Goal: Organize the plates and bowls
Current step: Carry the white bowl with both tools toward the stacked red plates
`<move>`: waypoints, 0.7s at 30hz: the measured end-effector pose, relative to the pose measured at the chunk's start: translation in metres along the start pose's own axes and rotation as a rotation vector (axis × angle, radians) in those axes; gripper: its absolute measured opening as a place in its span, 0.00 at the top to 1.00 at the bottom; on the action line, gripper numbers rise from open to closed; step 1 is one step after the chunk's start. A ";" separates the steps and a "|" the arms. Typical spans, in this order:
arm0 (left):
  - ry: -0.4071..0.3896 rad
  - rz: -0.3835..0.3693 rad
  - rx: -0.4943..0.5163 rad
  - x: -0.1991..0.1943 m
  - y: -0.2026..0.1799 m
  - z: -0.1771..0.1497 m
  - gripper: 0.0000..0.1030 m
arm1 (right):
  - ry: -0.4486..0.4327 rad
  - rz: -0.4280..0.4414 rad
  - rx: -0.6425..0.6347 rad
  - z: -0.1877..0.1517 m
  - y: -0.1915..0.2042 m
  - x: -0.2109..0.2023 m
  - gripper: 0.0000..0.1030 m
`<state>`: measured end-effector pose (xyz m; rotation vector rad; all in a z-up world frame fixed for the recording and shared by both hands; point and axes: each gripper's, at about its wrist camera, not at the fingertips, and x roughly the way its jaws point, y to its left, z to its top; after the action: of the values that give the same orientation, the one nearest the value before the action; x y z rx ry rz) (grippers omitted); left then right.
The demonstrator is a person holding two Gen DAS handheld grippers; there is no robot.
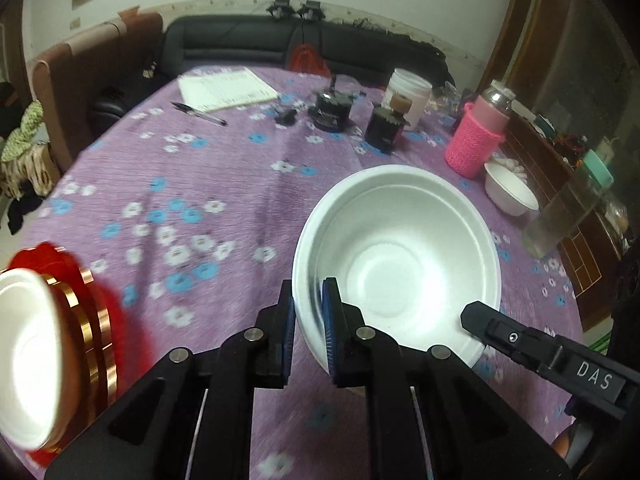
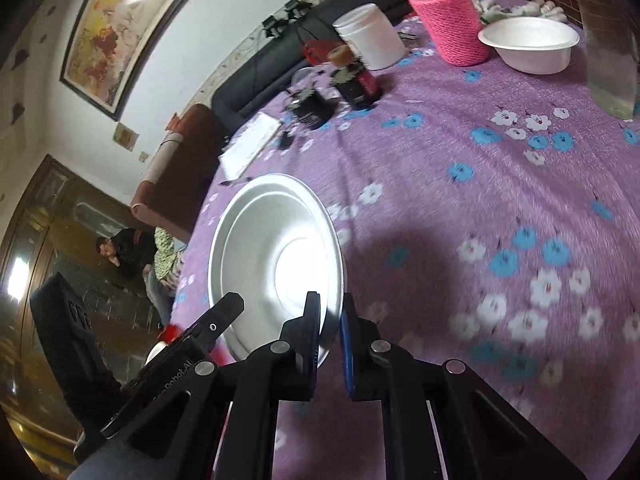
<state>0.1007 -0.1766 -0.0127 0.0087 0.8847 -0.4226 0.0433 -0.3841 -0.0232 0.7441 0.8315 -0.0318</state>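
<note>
Both tools — left tool [image 1: 308, 312], right tool [image 2: 330, 320] — clench the empty white bowl's [image 1: 400, 256] rim.

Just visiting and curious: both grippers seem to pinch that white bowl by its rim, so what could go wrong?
1. The white bowl is held only at its thin rim by the left gripper and right gripper; it might bend or slip.
2. The glass bottle stands nearby and could be knocked.
</note>
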 end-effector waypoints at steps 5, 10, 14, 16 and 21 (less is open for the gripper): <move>-0.050 0.033 -0.006 -0.037 0.020 -0.014 0.89 | -0.009 0.035 -0.037 -0.023 0.025 -0.015 0.91; -0.085 0.064 -0.030 -0.065 0.046 -0.026 0.89 | 0.001 0.063 -0.077 -0.045 0.056 -0.019 0.91; -0.111 0.087 -0.068 -0.082 0.073 -0.034 0.89 | 0.008 0.069 -0.120 -0.058 0.082 -0.018 0.92; -0.120 0.106 -0.087 -0.089 0.089 -0.036 0.89 | 0.016 0.080 -0.141 -0.066 0.099 -0.013 0.92; -0.135 0.151 -0.126 -0.101 0.123 -0.041 0.89 | 0.044 0.102 -0.176 -0.082 0.134 0.004 0.92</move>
<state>0.0587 -0.0204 0.0164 -0.0677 0.7700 -0.2231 0.0330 -0.2321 0.0165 0.6217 0.8259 0.1478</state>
